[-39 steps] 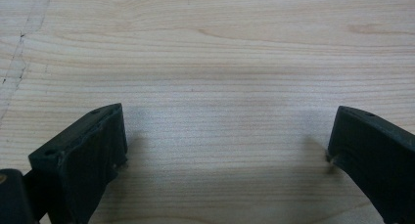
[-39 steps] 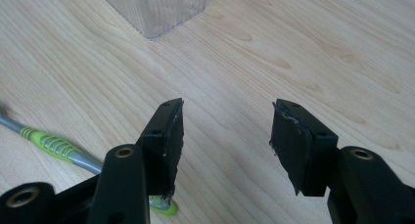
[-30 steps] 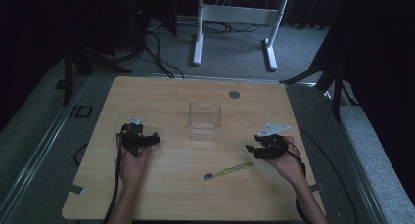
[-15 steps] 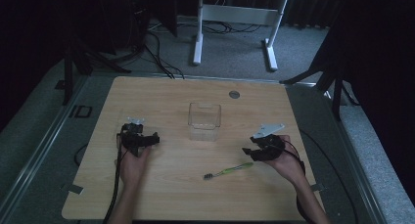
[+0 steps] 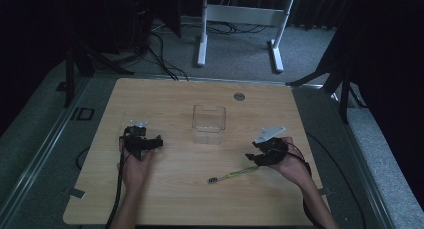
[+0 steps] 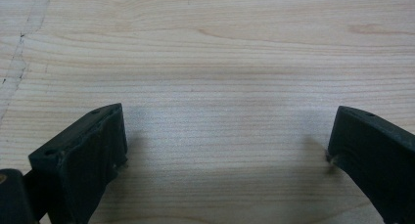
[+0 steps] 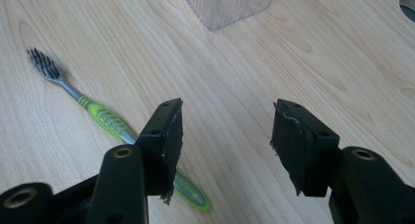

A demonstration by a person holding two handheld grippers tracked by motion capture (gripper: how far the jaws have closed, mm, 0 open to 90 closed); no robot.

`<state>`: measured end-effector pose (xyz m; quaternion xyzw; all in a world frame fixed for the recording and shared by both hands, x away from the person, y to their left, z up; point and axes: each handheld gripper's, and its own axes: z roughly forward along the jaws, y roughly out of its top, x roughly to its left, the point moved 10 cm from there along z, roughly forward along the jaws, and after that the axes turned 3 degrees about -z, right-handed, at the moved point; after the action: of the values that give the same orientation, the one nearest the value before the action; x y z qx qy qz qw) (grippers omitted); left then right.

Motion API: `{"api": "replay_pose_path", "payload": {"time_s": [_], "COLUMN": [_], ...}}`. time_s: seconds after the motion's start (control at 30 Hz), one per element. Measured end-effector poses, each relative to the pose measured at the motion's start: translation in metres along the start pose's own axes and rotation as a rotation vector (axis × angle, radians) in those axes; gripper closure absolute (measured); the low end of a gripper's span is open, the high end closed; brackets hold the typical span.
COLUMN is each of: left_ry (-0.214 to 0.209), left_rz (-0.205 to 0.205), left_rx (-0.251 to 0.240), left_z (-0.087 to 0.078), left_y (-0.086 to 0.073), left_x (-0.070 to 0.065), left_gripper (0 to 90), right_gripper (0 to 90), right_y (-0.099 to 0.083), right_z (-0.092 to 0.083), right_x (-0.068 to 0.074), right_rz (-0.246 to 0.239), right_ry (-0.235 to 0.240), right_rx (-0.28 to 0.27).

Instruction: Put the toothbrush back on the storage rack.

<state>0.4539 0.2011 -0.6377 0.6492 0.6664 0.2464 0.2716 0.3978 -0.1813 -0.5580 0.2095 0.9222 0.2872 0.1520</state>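
A green toothbrush (image 5: 232,175) with dark bristles lies flat on the wooden table (image 5: 165,96), in front of a clear plastic container (image 5: 209,124). My right gripper (image 5: 260,156) hovers just right of the handle's end, open and holding nothing. In the right gripper view the toothbrush (image 7: 105,119) runs under the left jaw, the right gripper (image 7: 225,121) has bare wood between its jaws, and the container (image 7: 227,6) stands ahead. My left gripper (image 5: 142,141) rests at the table's left, and in its own view the left gripper (image 6: 225,141) is wide open over bare wood.
A round grey grommet (image 5: 239,96) sits in the tabletop behind the container, also at the grommet (image 7: 408,4) corner of the right gripper view. White desk legs (image 5: 202,29) and cables lie on the floor beyond the table's far edge.
My right gripper has edged slightly left toward the toothbrush's handle end. The left gripper, toothbrush and container have not moved.
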Motion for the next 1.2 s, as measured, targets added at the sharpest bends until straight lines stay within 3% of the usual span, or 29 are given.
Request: {"api": "replay_pose_path", "payload": {"time_s": [1.2], "left_ry": [0.000], "left_rz": [0.000], "left_rx": [0.000], "left_z": [0.000], "left_y": [0.000], "left_x": [0.000], "left_gripper": [1.4], "right_gripper": [44.8], "right_y": [0.008], "right_z": [0.008], "right_x": [0.012], "right_rz": [-0.161], "right_ry": [0.093], "right_rx": [0.079]}}
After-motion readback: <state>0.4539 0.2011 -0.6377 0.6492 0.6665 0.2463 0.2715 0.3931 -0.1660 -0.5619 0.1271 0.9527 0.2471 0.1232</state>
